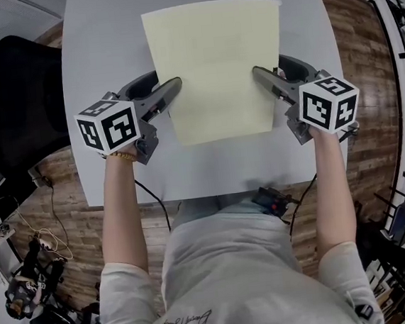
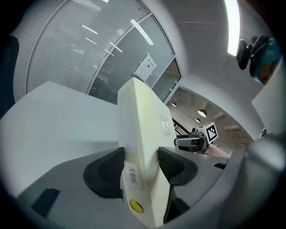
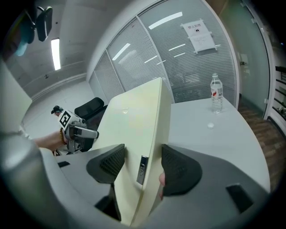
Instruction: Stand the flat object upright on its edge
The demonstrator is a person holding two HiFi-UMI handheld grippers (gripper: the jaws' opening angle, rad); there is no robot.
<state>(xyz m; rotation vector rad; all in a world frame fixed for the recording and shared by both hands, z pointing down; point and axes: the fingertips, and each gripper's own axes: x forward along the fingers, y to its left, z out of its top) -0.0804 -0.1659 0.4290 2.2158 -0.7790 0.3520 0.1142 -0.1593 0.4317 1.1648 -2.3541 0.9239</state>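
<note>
- Pale-yellow flat box [image 1: 215, 67]: left hand-held gripper [image 1: 173, 89] pinches its 9 o'clock edge, right hand-held gripper [image 1: 260, 75] the 3 o'clock edge.
- Opposite grips likely steady it for tilting upright.

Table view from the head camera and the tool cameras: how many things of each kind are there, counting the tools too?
Tools: 2, the left tool and the right tool, both clamped on the board
Flat yellow board: 1
Water bottle: 1
Table: 1
Total: 5
</note>
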